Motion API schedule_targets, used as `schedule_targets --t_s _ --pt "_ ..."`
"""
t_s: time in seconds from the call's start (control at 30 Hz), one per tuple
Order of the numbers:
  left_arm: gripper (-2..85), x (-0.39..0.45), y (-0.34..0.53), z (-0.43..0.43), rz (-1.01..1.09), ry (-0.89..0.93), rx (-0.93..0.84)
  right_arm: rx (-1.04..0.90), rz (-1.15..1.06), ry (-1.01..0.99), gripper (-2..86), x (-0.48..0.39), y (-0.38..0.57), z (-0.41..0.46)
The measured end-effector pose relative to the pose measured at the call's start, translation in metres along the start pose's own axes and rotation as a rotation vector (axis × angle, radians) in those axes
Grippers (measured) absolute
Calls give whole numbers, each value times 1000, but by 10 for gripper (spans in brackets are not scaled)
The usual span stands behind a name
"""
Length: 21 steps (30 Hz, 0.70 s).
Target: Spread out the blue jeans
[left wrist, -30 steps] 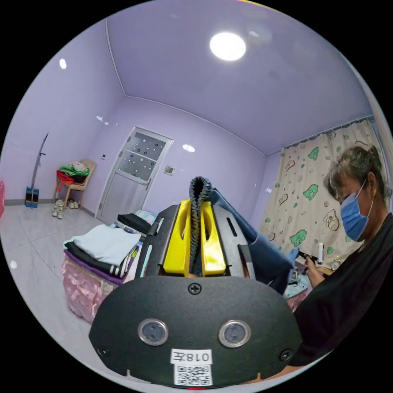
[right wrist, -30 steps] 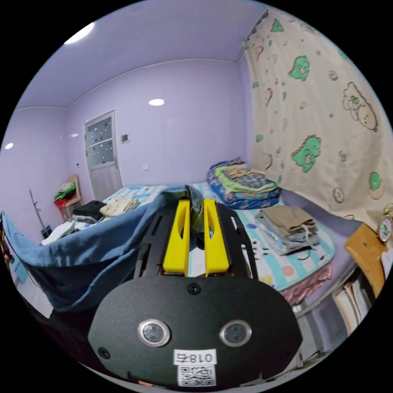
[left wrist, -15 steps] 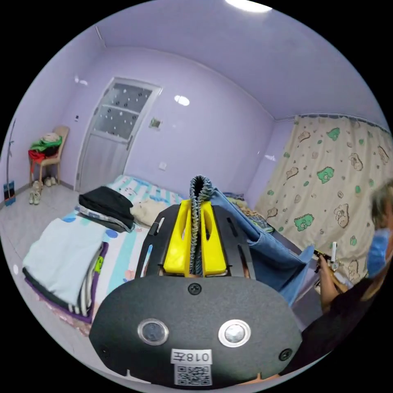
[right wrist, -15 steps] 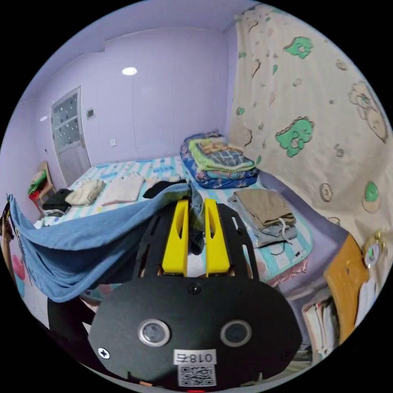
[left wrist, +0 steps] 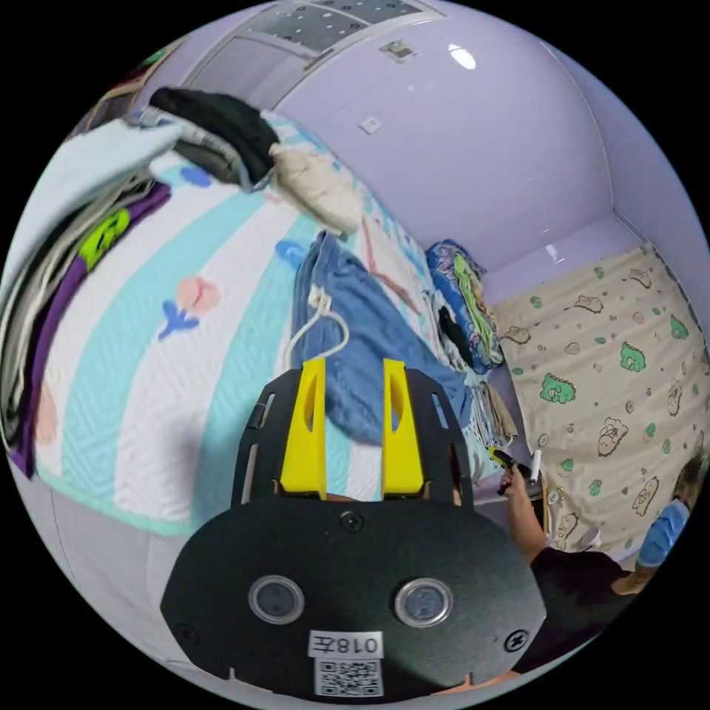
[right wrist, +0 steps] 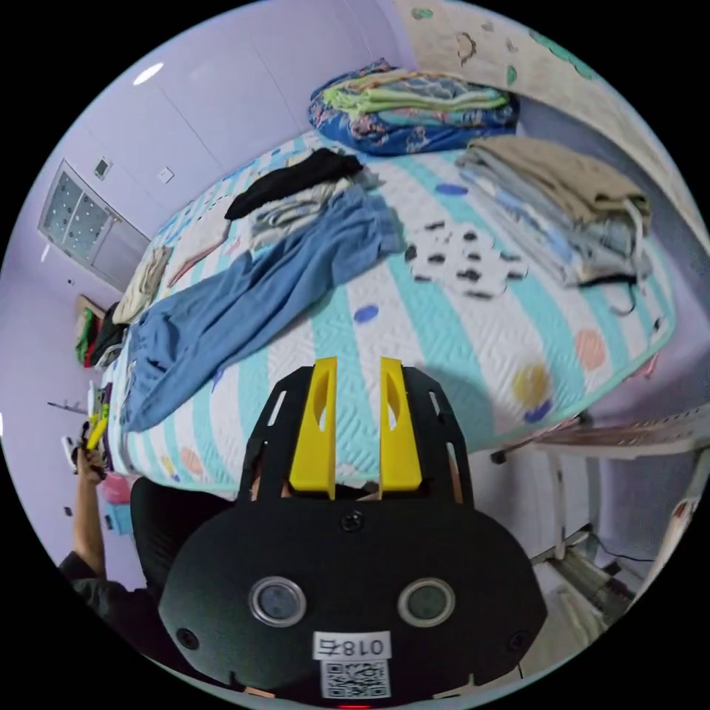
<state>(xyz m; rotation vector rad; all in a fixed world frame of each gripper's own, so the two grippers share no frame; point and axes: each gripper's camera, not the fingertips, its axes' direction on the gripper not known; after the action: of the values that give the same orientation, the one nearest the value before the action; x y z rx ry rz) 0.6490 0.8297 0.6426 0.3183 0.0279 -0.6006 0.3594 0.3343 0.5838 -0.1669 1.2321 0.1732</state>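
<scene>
Blue jeans [right wrist: 244,296] lying stretched out across the striped bedspread [right wrist: 444,325], waistband end with its white drawstring [left wrist: 319,333] toward the left gripper [left wrist: 353,384], leg ends reaching toward the folded black garment [right wrist: 292,181] and the bedding roll [right wrist: 410,103] near the far wall. Left gripper hovering just above the waistband, yellow jaws spread apart with nothing between them. Right gripper [right wrist: 355,388] likewise spread wide and empty, held over bare bedspread well apart from the jeans. Stack of folded clothes [right wrist: 569,192] resting to one side near the bed edge. Other gripper [left wrist: 510,464] visible in the left gripper view, gripped in a hand [left wrist: 515,484] beside the patterned curtain [left wrist: 614,370].
</scene>
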Motion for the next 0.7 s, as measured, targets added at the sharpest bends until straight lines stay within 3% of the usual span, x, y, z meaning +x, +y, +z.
schedule_targets --t_s 0.2,0.43,0.57,0.7 --pt "124 -12 62 28 -203 -112 117 14 130 -137 59 38 67 16" --pt "120 25 92 105 -349 91 212 99 199 -136 35 53 90 -2" --pt "91 25 92 139 -430 86 230 156 181 -138 27 54 81 -18" --pt "113 38 91 161 -403 157 270 187 143 -169 28 56 67 -27"
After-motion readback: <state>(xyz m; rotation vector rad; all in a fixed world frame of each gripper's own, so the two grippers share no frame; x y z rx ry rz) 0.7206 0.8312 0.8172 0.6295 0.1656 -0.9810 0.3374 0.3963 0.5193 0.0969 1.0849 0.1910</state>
